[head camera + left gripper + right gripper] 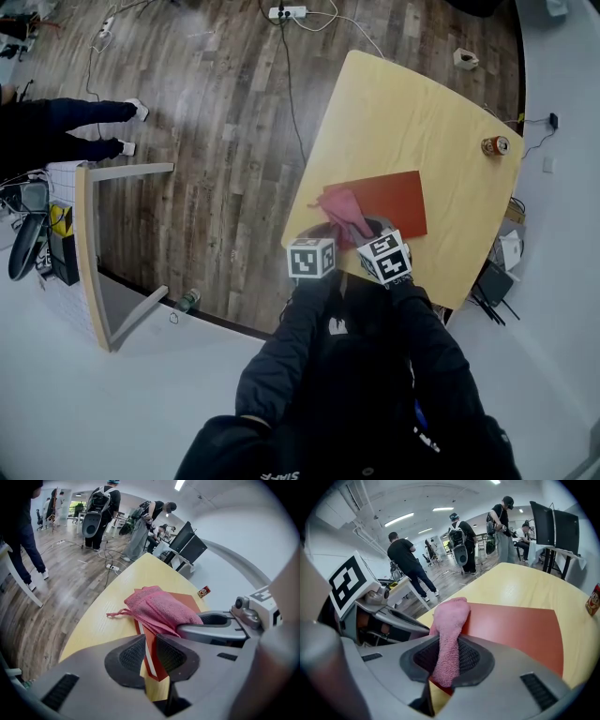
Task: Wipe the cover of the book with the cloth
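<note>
L gripper (151, 652): jaws pinched on near edge of flat red book (515, 627), which lies by near edge of pale wooden table (412, 108). R gripper (449, 660): clamped on pink terry cloth (161, 609), bunched over the book's end nearest the grippers. Cloth looks soft, light and floppy, so grip a fold. Book stiff, prob. slides; pin by edge.

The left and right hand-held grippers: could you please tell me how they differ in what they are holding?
The left hand-held gripper is shut on the near corner of the red book; the right hand-held gripper is shut on the pink cloth. The left one pinches a thin, stiff edge; the right one clamps a soft, thick fold lying on the book's cover. Both are closed, side by side at the book's near end.
</note>
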`<state>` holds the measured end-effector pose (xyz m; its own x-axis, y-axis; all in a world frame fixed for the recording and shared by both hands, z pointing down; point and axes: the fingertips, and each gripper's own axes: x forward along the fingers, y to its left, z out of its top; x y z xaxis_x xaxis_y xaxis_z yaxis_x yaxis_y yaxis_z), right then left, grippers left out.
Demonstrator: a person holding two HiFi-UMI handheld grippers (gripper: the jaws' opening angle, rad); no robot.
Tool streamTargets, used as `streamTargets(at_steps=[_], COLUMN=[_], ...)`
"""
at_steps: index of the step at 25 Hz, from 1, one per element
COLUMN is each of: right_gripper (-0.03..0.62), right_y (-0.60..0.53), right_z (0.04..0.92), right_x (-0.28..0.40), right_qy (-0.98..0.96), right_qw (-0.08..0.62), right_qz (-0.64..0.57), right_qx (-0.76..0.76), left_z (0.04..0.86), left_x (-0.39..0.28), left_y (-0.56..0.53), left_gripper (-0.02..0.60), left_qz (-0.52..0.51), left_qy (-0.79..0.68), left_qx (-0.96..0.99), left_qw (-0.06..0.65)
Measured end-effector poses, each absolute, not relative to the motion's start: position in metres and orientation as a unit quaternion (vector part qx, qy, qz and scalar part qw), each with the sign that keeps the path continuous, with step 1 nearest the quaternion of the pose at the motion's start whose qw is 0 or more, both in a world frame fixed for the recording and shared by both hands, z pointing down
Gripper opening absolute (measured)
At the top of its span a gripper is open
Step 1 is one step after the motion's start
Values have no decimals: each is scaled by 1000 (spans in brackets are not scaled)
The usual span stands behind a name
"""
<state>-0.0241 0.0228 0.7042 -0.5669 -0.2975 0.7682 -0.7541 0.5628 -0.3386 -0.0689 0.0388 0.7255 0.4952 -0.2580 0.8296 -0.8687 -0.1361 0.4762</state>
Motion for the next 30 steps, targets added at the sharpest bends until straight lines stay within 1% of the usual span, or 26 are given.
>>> streamTargets(at_steps=[19,30], right_gripper=[83,84], right_y=[12,6], right_z=[704,703], right_x=[60,123], right_qy=[-789,-765], right_qw=[322,315], right_qz=[356,364], right_qx=[382,428], left_z=[722,722], left_x=[-69,-68], left_y=[38,37], left_gripper=[87,87], left_qz=[300,306], left_qy=[-419,-423], left_qx=[687,685], left_qw=[512,509])
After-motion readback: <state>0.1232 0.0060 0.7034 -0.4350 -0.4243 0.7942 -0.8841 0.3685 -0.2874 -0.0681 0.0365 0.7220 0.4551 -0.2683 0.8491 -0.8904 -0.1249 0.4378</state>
